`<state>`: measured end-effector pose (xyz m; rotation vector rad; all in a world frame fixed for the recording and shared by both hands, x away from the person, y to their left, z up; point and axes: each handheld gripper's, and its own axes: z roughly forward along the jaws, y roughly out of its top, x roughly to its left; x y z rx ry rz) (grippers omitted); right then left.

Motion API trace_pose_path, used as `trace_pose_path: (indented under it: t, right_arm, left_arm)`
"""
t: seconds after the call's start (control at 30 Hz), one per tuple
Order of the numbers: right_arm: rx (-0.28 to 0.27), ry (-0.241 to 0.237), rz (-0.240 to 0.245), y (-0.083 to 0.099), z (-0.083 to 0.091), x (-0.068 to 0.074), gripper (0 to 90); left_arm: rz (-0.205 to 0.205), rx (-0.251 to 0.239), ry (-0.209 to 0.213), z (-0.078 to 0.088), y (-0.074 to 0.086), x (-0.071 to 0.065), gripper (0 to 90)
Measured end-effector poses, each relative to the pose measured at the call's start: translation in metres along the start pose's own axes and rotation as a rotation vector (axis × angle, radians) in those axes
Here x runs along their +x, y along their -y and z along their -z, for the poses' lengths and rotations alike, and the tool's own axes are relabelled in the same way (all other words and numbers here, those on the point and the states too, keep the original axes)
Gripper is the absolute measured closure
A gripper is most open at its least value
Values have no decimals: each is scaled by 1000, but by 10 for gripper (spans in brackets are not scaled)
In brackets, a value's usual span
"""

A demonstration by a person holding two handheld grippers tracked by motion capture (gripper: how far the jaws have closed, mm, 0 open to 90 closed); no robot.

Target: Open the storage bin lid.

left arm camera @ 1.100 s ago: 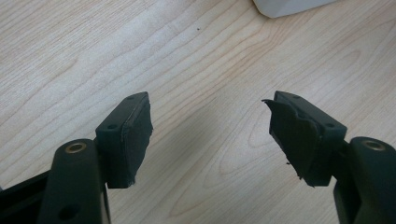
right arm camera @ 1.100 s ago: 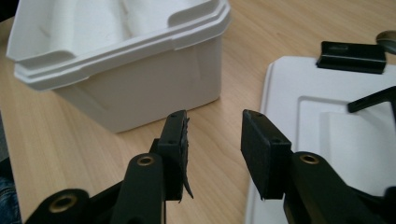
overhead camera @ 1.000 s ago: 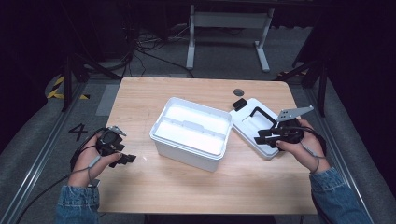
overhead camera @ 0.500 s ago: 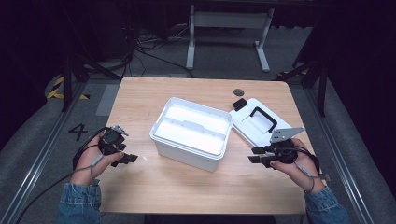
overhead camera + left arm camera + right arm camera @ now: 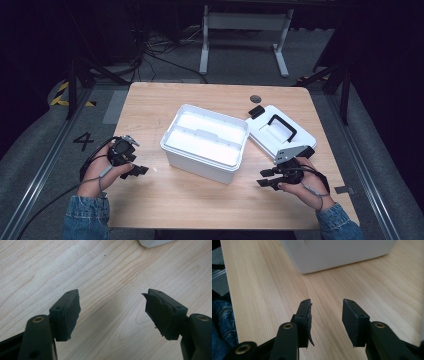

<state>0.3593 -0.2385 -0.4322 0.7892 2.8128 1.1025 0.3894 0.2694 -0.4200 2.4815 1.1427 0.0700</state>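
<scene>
A: What sits in the middle of the wooden surface [image 5: 150,205]?

B: A white plastic box [image 5: 205,142], open at the top, with a divider across its inside. Just to its right lies the white lid [image 5: 280,131], flat on the wood, its black handle [image 5: 281,128] facing up and a black latch [image 5: 256,111] at its far left corner. The lid's left edge looks to be touching or nearly touching the box; I cannot tell which.

A: And the grippers?

B: The left gripper [image 5: 137,170] is near the left edge, held in the person's left hand [image 5: 97,172], pointing right toward the box and well apart from it. In the left gripper view its jaws are spread wide with nothing but bare wood between them, and a corner of the box [image 5: 155,242] shows at the top.

A: The right one?

B: The right gripper [image 5: 265,179] is at the near right, in the right hand [image 5: 302,187], near the lid's near edge and pointing left. A grey plate [image 5: 291,152] rides on top of it. In the right gripper view [image 5: 325,312] the jaws stand apart, released, holding nothing, with the box wall [image 5: 342,255] ahead.

A: Anything else on the wood?

B: A small dark round thing [image 5: 255,98] at the far side, beyond the lid. Both denim sleeves [image 5: 85,220] come in from the near edge.
</scene>
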Motion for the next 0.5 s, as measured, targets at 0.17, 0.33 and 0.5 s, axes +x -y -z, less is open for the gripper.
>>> trace_pose_path:
  t: [0.17,0.33,0.5]
  right_arm:
    - [64,-9,16,5,-18,4,600]
    - [98,-6,32,8,-27,8,597]
    - [96,-9,31,9,-28,10,589]
  left_arm:
    - [-2,4,0,-1,-1,1,290]
    - [-9,1,1,-2,-3,2,289]
    - [-6,0,5,-3,-5,3,288]
